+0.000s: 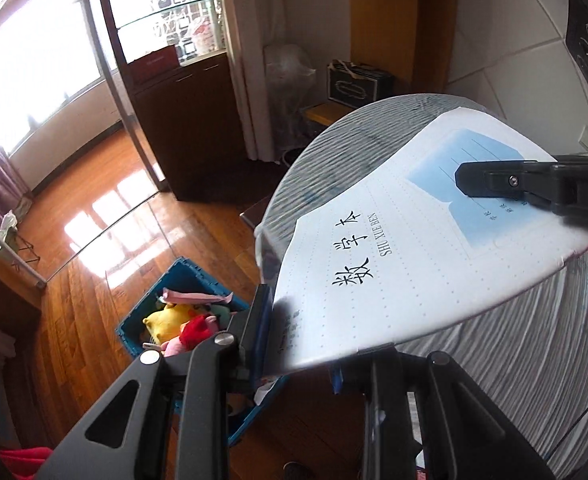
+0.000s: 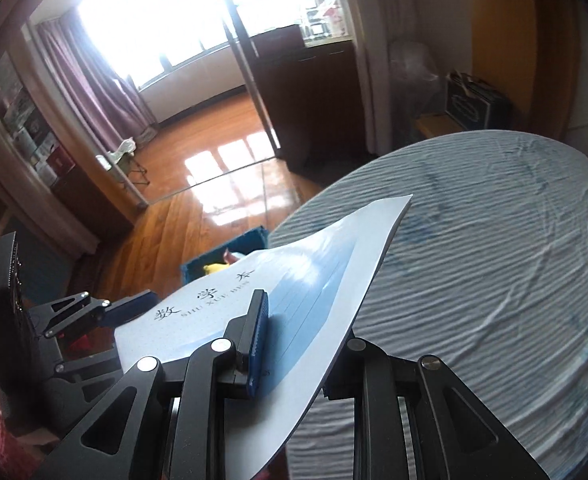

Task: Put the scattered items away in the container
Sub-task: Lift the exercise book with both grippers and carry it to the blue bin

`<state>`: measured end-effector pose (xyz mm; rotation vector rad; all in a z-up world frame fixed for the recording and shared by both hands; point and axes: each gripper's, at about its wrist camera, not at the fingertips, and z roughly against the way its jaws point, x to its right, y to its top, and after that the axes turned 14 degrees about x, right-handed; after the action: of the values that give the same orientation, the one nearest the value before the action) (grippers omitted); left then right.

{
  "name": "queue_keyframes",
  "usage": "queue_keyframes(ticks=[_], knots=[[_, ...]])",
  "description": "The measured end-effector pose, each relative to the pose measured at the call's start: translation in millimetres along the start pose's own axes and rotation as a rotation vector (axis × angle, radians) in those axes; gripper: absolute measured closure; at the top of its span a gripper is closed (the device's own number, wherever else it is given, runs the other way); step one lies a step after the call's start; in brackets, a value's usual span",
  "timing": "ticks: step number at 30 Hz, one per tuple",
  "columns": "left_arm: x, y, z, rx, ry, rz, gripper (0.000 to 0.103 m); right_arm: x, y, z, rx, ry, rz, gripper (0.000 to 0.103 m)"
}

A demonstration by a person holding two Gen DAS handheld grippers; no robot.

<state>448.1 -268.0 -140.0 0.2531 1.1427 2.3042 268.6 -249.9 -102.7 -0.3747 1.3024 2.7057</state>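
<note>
- Above the rounded edge of the bed [image 1: 514, 360], which is covered in a rippled striped sheet, a pale blue exercise book [image 1: 394, 248] is being carried flat, clear of the sheet, with its printed cover facing up.
- Its long axis is running from one gripper to the other; the title characters are lying along that axis, and the darker blue label panel is sitting at the right gripper's end.
- The left gripper [image 1: 318, 356] is clamping the title end of the book, jaws fully closed on the thin cover.
- The right gripper [image 2: 294, 360] is pinching the label end, likewise closed tight, one blue pad [image 2: 258, 332] pressing on top of the cover.
- Below the book's left end, on the wooden floor [image 1: 93, 300], a blue crate [image 1: 189, 268] is standing just beside the bed, already holding a yellow plush toy [image 1: 169, 320], a red one and something pink.
</note>
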Motion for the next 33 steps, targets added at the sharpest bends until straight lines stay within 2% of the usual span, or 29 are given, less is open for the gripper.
queue_keyframes(ticks=[10, 17, 26, 30, 33], knots=[[-151, -58, 23, -0.046, 0.121, 0.091, 0.079, -140, -10, -96, -0.080, 0.129, 0.069, 0.081], [-226, -88, 28, -0.077, 0.176, 0.129, 0.079, -207, -14, -153, -0.124, 0.187, 0.095, 0.081], [-274, -136, -8, -0.151, 0.213, 0.201, 0.079, -234, -37, -226, -0.202, 0.245, 0.111, 0.081], [-281, -168, -41, -0.167, 0.225, 0.235, 0.079, -227, -62, -262, -0.217, 0.265, 0.132, 0.081], [-280, -204, -75, -0.190, 0.237, 0.253, 0.079, -218, -92, -301, -0.244, 0.275, 0.141, 0.081]])
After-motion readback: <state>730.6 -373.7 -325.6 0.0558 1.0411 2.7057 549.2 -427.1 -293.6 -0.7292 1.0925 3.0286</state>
